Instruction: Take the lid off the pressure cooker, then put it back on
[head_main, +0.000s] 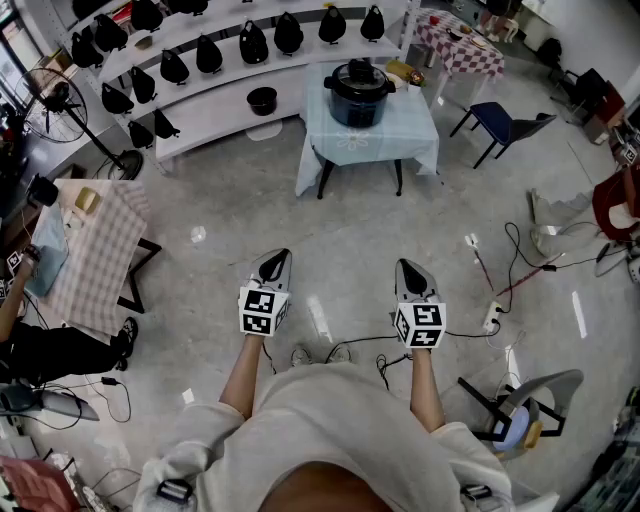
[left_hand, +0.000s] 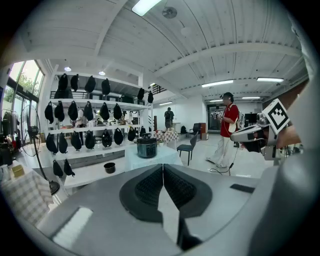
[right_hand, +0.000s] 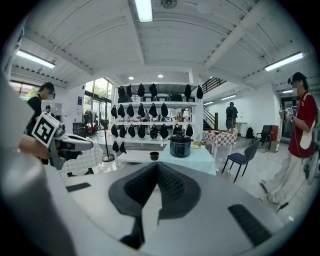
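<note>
Grey left gripper (head_main: 280, 258) and right gripper (head_main: 403, 266), jaws pressed together and empty, hang side by side well short of the desk (head_main: 405, 138). The dark pressure cooker (head_main: 355, 95) stands mid-desk, its lid (head_main: 356, 72) on.

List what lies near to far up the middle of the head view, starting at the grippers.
left gripper and right gripper, side by side, both shut → floor → table with a light-blue cloth → pressure cooker, lid on → white shelves holding black bags
</note>
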